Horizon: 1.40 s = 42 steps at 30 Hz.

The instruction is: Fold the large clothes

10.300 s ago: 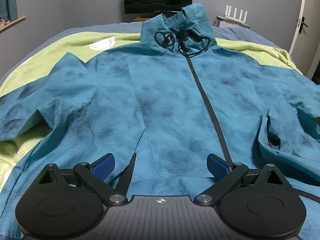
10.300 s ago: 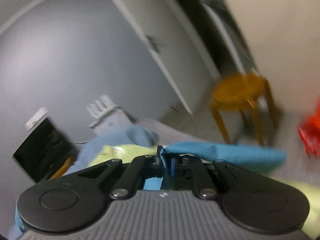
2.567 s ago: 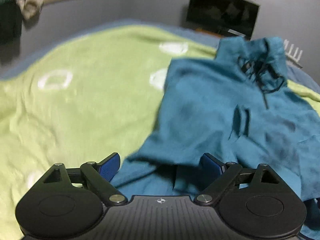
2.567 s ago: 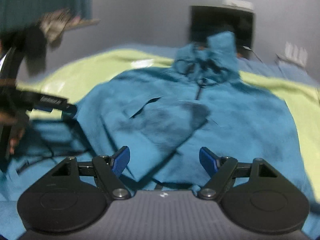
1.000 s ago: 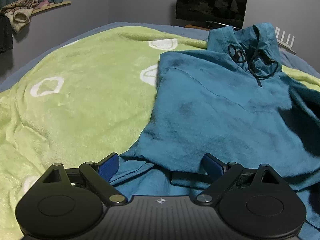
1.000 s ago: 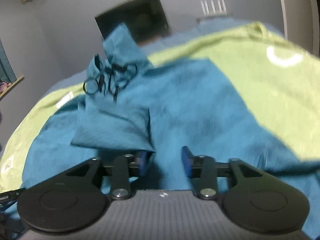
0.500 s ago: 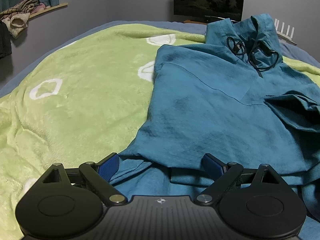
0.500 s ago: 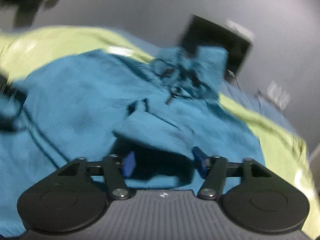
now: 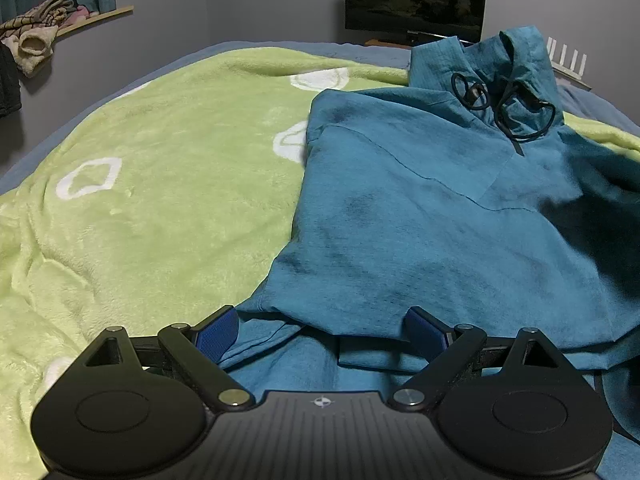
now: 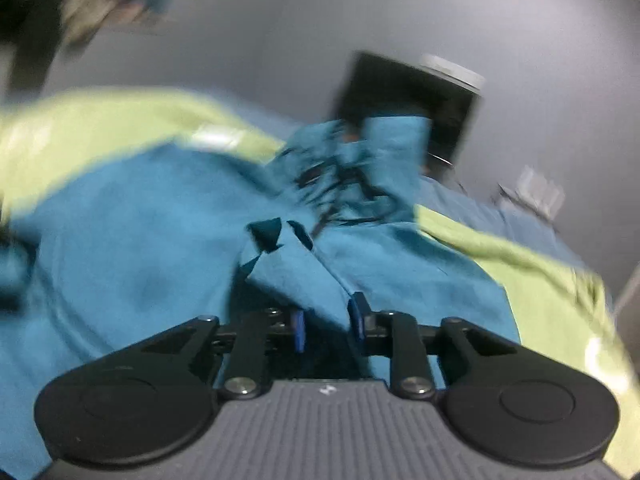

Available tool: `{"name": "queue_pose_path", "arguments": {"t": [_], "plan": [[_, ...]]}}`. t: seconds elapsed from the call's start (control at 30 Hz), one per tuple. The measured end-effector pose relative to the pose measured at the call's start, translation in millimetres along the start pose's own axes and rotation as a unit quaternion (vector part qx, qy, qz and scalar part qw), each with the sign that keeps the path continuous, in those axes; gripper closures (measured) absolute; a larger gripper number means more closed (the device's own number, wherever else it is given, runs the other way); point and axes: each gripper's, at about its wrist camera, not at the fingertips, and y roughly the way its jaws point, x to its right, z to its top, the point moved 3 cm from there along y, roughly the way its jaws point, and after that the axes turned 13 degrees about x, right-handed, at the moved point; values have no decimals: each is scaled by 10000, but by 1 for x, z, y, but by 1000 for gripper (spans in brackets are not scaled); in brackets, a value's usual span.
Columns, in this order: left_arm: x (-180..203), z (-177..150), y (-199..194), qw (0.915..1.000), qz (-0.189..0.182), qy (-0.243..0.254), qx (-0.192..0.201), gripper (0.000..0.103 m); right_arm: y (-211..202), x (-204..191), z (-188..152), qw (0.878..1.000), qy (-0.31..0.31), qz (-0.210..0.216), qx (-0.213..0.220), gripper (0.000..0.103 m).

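A teal hooded jacket [image 9: 420,220] lies on the bed, its left side folded over the front and its hood [image 9: 508,100] with a black drawcord at the far end. My left gripper [image 9: 322,330] stands open at the near hem, the folded edge lying between its blue pads [image 9: 218,330]. In the blurred right wrist view, a fold of the jacket's sleeve [image 10: 292,268] runs between the jaws of my right gripper [image 10: 327,324]. Those jaws are closing, with a narrow gap still showing beside the cloth.
A light green blanket [image 9: 160,160] with white ring shapes covers the bed to the left of the jacket. A dark screen [image 9: 416,0] and a white router [image 9: 568,60] stand by the far wall. A shelf with bundled clothes [image 9: 36,36] hangs at the left.
The right gripper's jaws have narrowed around a sleeve fold that lay ahead of them before, and its view has rolled. The left gripper has stayed open and in place.
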Motion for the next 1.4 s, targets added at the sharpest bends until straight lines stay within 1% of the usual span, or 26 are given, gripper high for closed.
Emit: {"name": "queue_pose_path", "arguments": {"t": [0.03,0.07,0.1,0.13,0.17,0.2,0.27,0.33,0.37,0.4,0.43,0.47,0.5,0.57,0.63,0.7,0.77,0.8,0.9,0.97,1.03,1.07,1.1,1.17,1.23,1.4], "plan": [[0,0,0,10000,-1,-8,1,10,-3,17,2,9986,494,-167,33,87],[0,0,0,10000,-6,-14,-1,10,-8,35,2,9939,1026,-413,32,89],[0,0,0,10000,-9,-16,-3,10,-11,55,-1,9855,1550,-689,-18,89],[0,0,0,10000,-10,-14,-2,10,-12,74,-7,9741,2056,-933,-113,89],[0,0,0,10000,-11,-11,-1,10,-11,94,-17,9592,2551,-1174,-311,89],[0,0,-1,10000,-12,-9,4,10,-10,108,-27,9464,2889,-1348,-513,89],[0,0,-2,10000,-10,-19,20,10,-13,128,-48,9251,3310,-1668,-827,85],[-1,1,-3,10000,-7,-40,51,10,-20,137,-62,9105,3509,-1991,-910,80],[-1,1,-4,10000,-10,-47,75,10,-23,138,-64,9077,3553,-2062,-857,70],[-1,2,-6,9999,-6,-42,118,10,-25,138,-63,9080,3534,-2114,-766,58],[-1,3,-8,9998,-35,-41,198,10,-24,135,-58,9124,3437,-2129,-637,53],[-1,5,-10,9995,-82,-53,302,10,-26,131,-51,9214,3236,-2099,-467,41],[0,8,-13,9990,-76,-50,442,10,-28,125,-46,9307,3006,-2061,-296,35],[2,13,-17,9979,-42,7,654,10,-31,110,-32,9501,2441,-1941,6,26],[7,16,-20,9966,-140,5,812,10,-27,98,-22,9650,2080,-1594,119,23],[11,17,-20,9956,-280,35,890,10,-22,87,-17,9751,1831,-1251,55,17],[18,17,-19,9949,-407,133,914,10,-15,77,-19,9812,1669,-965,3,14],[22,17,-20,9940,-554,154,932,10,-12,72,-21,9834,1605,-840,-57,14],[31,15,-18,9914,-958,220,868,10,-4,63,-28,9874,1419,-616,-333,14],[36,9,-7,9922,-1107,254,508,11,7,62,-39,9863,1365,-612,-689,14],[36,0,5,9947,-976,307,57,11,19,65,-53,9793,1381,-874,-1190,14],[35,-2,10,9955,-896,313,-73,11,21,71,-63,9719,1500,-1059,-1471,14],[35,-3,12,9954,-903,290,-114,11,22,76,-70,9652,1662,-1180,-1635,14],[38,-3,11,9954,-889,352,-73,11,15,86,-75,9565,2087,-1257,-1604,14],[40,-1,6,9952,-883,430,36,11,4,91,-70,9540,2274,-1319,-1441,14],[35,11,-24,9926,-1041,311,548,11,-48,94,-26,9640,2296,-1200,-604,13]]}}
